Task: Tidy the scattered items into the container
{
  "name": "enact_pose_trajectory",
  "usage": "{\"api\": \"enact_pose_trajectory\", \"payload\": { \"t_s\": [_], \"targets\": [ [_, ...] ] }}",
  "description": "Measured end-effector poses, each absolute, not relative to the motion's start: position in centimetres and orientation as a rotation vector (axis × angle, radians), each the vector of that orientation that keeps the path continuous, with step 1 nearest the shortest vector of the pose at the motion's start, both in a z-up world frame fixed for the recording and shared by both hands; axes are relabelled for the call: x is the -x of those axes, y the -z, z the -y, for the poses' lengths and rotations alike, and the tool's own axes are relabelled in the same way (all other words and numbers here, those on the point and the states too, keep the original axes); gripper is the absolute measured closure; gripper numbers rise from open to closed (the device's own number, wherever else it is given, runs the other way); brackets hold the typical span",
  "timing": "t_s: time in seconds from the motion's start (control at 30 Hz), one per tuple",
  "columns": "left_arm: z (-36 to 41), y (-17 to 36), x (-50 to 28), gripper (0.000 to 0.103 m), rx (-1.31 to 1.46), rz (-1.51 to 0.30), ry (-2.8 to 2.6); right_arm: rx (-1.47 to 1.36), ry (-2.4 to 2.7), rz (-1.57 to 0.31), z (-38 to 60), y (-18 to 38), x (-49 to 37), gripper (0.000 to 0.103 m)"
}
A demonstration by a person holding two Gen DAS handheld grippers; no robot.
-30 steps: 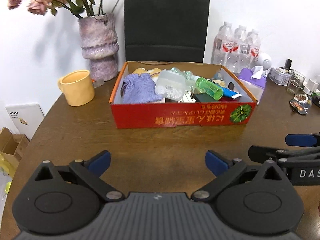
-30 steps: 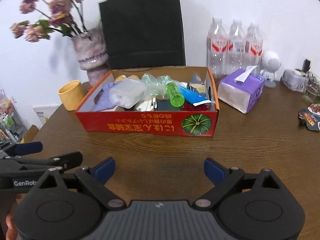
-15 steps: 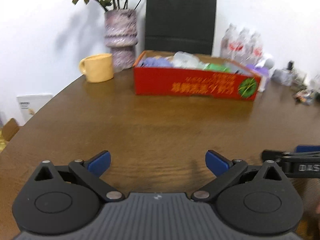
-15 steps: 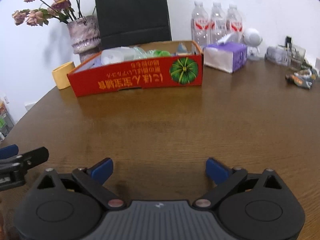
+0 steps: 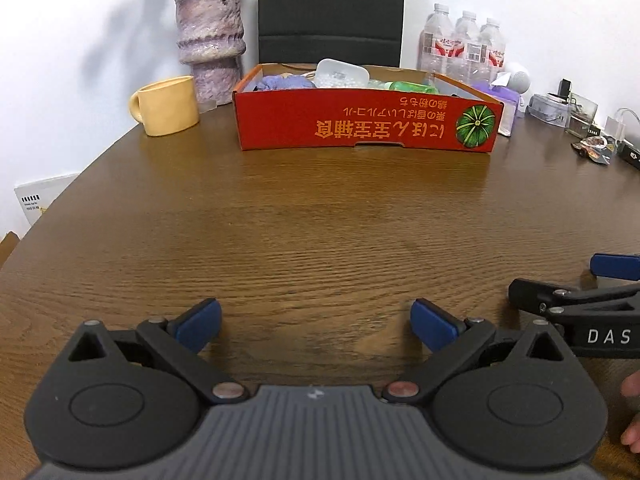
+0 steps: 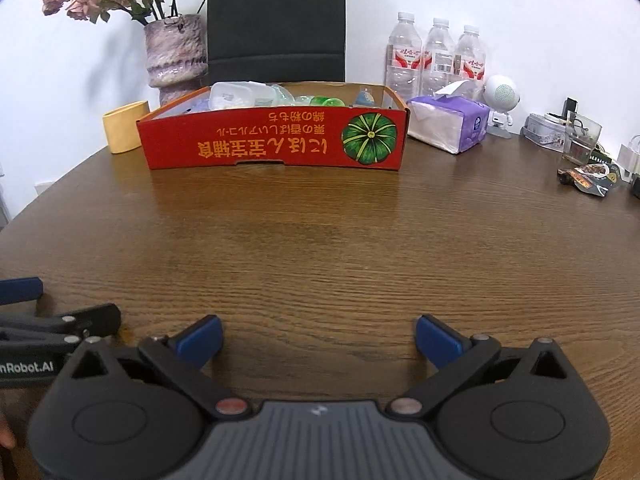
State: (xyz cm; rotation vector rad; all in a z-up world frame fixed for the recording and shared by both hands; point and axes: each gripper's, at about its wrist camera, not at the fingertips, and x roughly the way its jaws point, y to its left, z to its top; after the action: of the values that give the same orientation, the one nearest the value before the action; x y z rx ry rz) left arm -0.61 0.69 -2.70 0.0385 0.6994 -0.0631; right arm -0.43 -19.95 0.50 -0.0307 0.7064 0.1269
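The red cardboard box (image 5: 360, 126) stands at the far middle of the brown table, also in the right wrist view (image 6: 276, 140). It holds a purple cloth (image 5: 282, 81), a clear lidded tub (image 5: 342, 73), a green bottle (image 5: 412, 87) and other items. My left gripper (image 5: 316, 322) is open and empty, low over the table's near edge. My right gripper (image 6: 318, 338) is open and empty beside it; it shows at the right of the left wrist view (image 5: 576, 292).
A yellow mug (image 5: 166, 106) and a flower vase (image 5: 210, 44) stand left of the box. Water bottles (image 6: 436, 58), a purple tissue pack (image 6: 450, 122), a white robot figure (image 6: 500, 100) and small clutter (image 6: 588, 174) are at the right. A black bag (image 6: 276, 20) stands behind.
Both grippers have pulled back and down from above the box to low over the near table edge. Both stay open and empty.
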Motion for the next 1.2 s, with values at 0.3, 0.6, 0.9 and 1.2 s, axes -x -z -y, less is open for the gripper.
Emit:
{"api": "enact_pose_trajectory", "payload": {
  "t_s": [0.3,0.6,0.9,1.2],
  "targets": [
    [-0.68,2.57,0.57,0.0,-0.031,-0.7,0.056,0.026,-0.113,-0.706,19.6,-0.57,0.74,0.0],
    [-0.68,2.52,0.54,0.0,-0.031,-0.7,0.057,0.026,-0.112,-0.706,19.6,-0.6,0.8,0.0],
    [-0.5,2.52,0.65,0.0,-0.024,-0.701,0.031,0.023,-0.105,-0.706,19.67,-0.61,0.72,0.0],
    [-0.56,2.54,0.63,0.0,-0.023,-0.701,0.032,0.023,-0.104,-0.706,19.64,-0.66,0.7,0.0]
  ]
}}
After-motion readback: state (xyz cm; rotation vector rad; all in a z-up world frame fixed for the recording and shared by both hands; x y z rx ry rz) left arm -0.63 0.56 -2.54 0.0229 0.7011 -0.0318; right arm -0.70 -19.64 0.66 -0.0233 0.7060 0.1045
